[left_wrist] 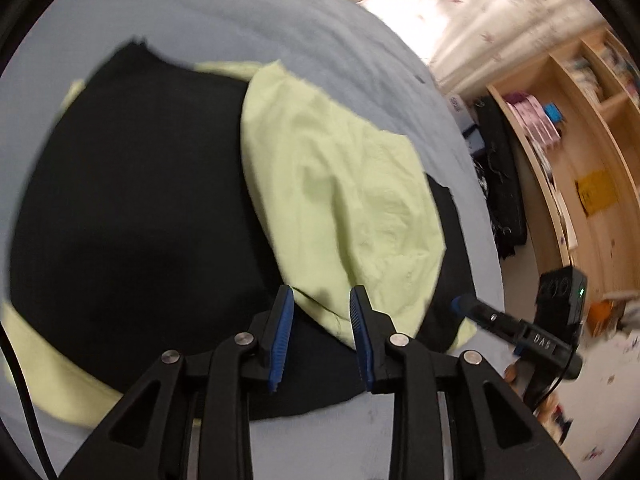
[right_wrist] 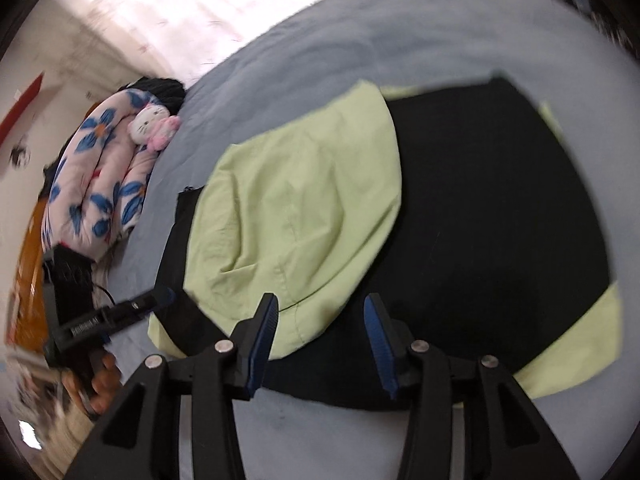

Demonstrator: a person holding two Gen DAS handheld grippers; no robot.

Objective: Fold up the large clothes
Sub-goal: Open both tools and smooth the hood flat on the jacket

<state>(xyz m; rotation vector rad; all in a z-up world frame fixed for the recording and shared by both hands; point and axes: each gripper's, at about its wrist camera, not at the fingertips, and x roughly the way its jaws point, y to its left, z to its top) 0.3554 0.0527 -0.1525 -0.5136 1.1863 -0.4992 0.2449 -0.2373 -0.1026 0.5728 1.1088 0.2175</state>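
The garment (left_wrist: pixel 132 208) lies spread on the blue-grey bed (left_wrist: pixel 248 16), a big black body with pale green sleeves, and one green sleeve (left_wrist: pixel 344 200) is folded in across the black so it lies on top of the chest. In the right wrist view that same green flap (right_wrist: pixel 296 216) reaches down to the near hem, and the other sleeve's green cuff (right_wrist: pixel 576 344) pokes out at the far side. The left gripper (left_wrist: pixel 322 300) hovers just over the flap's near edge, jaws released and gripping nothing; the right gripper (right_wrist: pixel 320 308) hangs over the hem beside it, jaws parted and empty too. My read: the next fold wants both grippers to pinch the near edge well apart, catching green and black layers together so the flap doesn't slide. Lift low, carry evenly, keep the edge taut. The risk is grabbing only the top layer and dragging the sleeve askew. Off to the side, a floral quilt (right_wrist: pixel 100 184) with a plush cat (right_wrist: pixel 152 126), and wooden shelves (left_wrist: pixel 576 128).
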